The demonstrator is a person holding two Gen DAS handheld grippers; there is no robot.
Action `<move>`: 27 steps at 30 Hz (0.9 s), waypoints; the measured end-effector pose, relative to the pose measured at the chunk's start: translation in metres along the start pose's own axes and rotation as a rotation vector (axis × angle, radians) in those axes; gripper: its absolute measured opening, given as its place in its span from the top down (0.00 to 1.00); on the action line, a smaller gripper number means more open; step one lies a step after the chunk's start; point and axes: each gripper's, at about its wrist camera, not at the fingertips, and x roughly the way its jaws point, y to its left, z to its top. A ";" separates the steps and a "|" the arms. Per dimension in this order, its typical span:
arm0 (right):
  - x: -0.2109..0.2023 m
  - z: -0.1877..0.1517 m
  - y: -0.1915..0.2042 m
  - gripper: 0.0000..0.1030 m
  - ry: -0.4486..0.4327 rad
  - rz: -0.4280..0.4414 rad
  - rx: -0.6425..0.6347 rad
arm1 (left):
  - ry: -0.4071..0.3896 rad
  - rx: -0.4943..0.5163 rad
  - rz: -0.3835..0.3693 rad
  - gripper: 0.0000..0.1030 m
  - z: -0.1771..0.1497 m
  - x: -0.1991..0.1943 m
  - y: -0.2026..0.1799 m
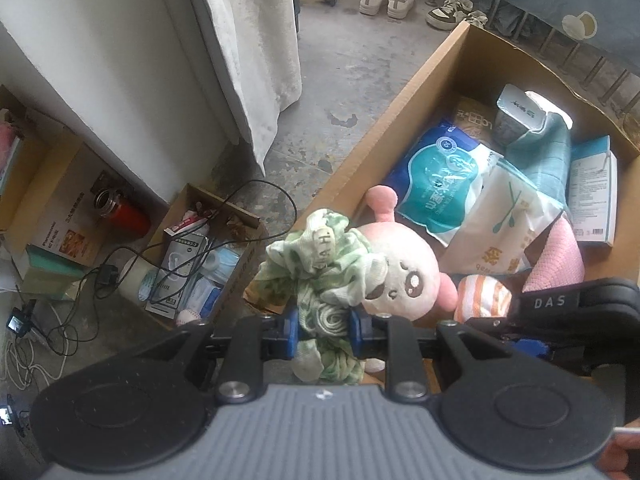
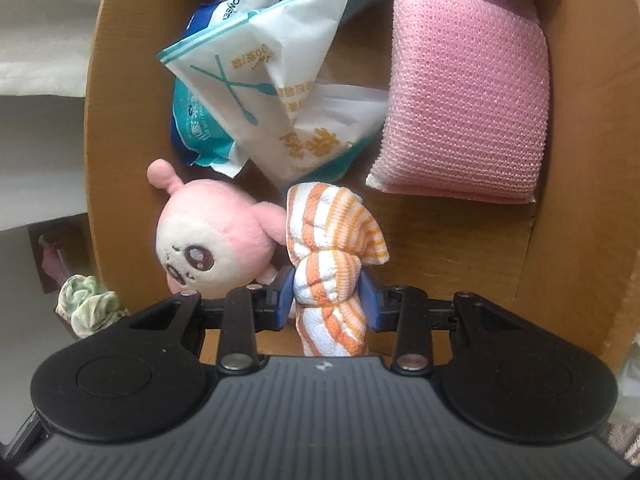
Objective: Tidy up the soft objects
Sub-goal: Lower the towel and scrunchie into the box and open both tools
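My left gripper (image 1: 323,330) is shut on a green and white scrunchie (image 1: 320,256), which hangs over the near edge of the big cardboard box (image 1: 384,120). A pink plush toy (image 1: 404,276) lies inside that box just behind the scrunchie. My right gripper (image 2: 327,300) is shut on a rolled orange-striped white towel (image 2: 332,264), held low inside the box (image 2: 580,160) next to the pink plush toy (image 2: 212,240). The scrunchie (image 2: 90,304) also shows at the left, outside the box wall. The towel (image 1: 482,296) and the right gripper's black body appear at the right of the left wrist view.
The box holds a pink mesh sponge (image 2: 464,92), white and teal packets (image 2: 280,92), a blue wipes pack (image 1: 436,184) and cartons (image 1: 592,192). A smaller box (image 1: 200,264) of masks and cables sits on the concrete floor at left. Shoes (image 1: 386,0) stand far back.
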 end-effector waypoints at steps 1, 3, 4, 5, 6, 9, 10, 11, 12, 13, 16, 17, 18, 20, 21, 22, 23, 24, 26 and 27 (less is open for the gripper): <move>-0.003 -0.001 0.001 0.66 -0.017 -0.008 -0.010 | 0.000 -0.002 0.000 0.76 0.000 0.000 0.000; -0.004 -0.002 0.001 0.66 -0.030 -0.020 -0.021 | -0.001 0.001 0.000 0.76 0.000 0.000 0.000; -0.001 -0.001 0.004 0.66 -0.026 -0.018 -0.018 | -0.001 0.001 0.001 0.76 0.000 0.000 -0.001; 0.002 -0.002 0.003 0.65 -0.022 -0.016 -0.019 | -0.001 0.000 0.000 0.76 -0.001 -0.001 -0.001; 0.005 -0.002 0.003 0.64 -0.011 -0.013 -0.020 | -0.001 0.003 -0.001 0.76 0.000 0.000 -0.002; 0.011 -0.001 0.003 0.46 0.014 -0.001 -0.014 | 0.001 0.014 0.000 0.75 0.001 0.000 -0.004; 0.008 -0.001 0.004 0.45 0.012 0.007 -0.021 | 0.002 0.018 -0.002 0.75 0.001 0.000 -0.005; 0.005 -0.002 0.005 0.42 0.009 0.017 -0.028 | 0.002 0.021 -0.003 0.75 0.002 0.000 -0.006; 0.000 -0.002 0.006 0.39 0.007 0.023 -0.033 | 0.001 0.026 -0.007 0.75 0.002 -0.002 -0.007; -0.004 -0.001 0.007 0.34 0.002 0.030 -0.033 | 0.002 0.031 -0.012 0.75 0.003 -0.003 -0.008; -0.032 -0.001 0.005 0.31 -0.025 0.072 -0.031 | 0.005 0.046 -0.035 0.75 0.004 -0.011 -0.012; -0.044 -0.001 0.003 0.31 -0.040 0.089 -0.029 | 0.005 0.056 -0.048 0.75 0.005 -0.015 -0.016; -0.058 -0.002 0.001 0.30 -0.060 0.107 -0.027 | 0.004 0.066 -0.059 0.75 0.005 -0.018 -0.019; -0.086 -0.003 -0.005 0.29 -0.111 0.144 -0.029 | 0.006 0.104 -0.091 0.75 0.006 -0.025 -0.030; -0.100 -0.003 -0.009 0.28 -0.139 0.159 -0.027 | 0.011 0.125 -0.107 0.75 0.006 -0.027 -0.036; -0.115 -0.004 -0.015 0.27 -0.166 0.176 -0.020 | 0.019 0.148 -0.130 0.75 0.006 -0.028 -0.045; -0.128 -0.005 -0.021 0.26 -0.188 0.194 -0.011 | 0.031 0.172 -0.152 0.75 0.005 -0.028 -0.053; -0.138 -0.004 -0.027 0.26 -0.208 0.205 0.003 | 0.052 0.207 -0.177 0.74 0.005 -0.026 -0.064; -0.156 -0.005 -0.041 0.25 -0.241 0.209 0.038 | 0.110 0.279 -0.206 0.74 0.003 -0.018 -0.087; -0.164 -0.006 -0.050 0.25 -0.252 0.208 0.057 | 0.132 0.303 -0.212 0.74 0.002 -0.015 -0.098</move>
